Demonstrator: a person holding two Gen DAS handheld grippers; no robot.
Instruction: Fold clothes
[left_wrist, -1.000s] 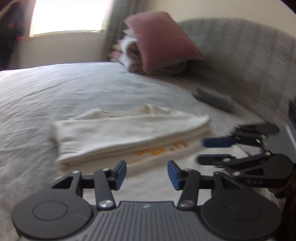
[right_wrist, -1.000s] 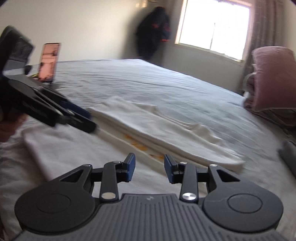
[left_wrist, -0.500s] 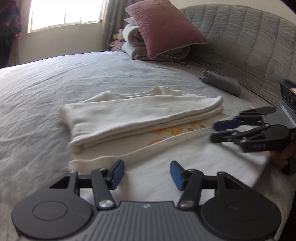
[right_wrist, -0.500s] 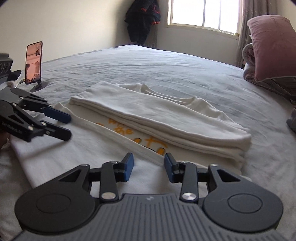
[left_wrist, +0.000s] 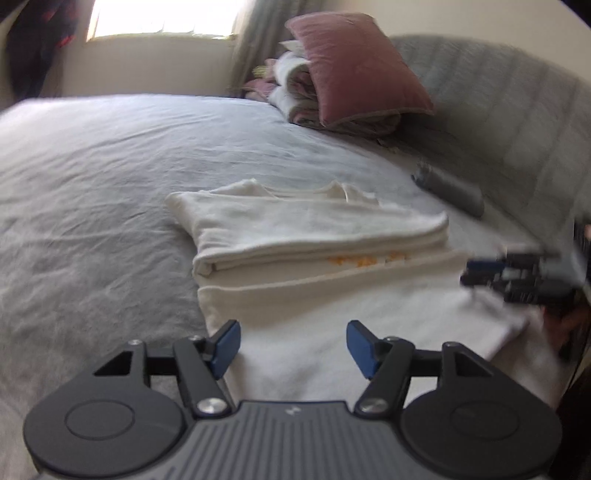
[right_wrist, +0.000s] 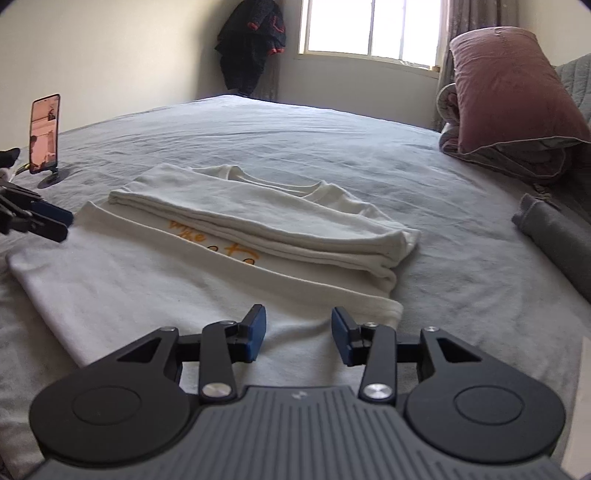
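Cream cotton shirt (right_wrist: 207, 266), printed with orange lettering (right_wrist: 214, 240), lies partly folded on the grey bedsheet (right_wrist: 332, 147); its far side is doubled over into a long thick band, while the near side remains a single flat layer. Left gripper (left_wrist: 293, 345) hovers over the near left corner of the flat layer, its blue pads (left_wrist: 225, 345) spread with only cloth below them; these jaws have just been opening wider. Right gripper (right_wrist: 298, 334) hangs over the near right corner, pads likewise apart and gripping nothing, having parted slightly. A pink pillow (right_wrist: 513, 85) rests on folded bedding by the quilted headboard (left_wrist: 517, 118). A rolled grey cloth (right_wrist: 557, 236) lies beside the shirt. A phone (right_wrist: 45, 134) stands upright on a stand.
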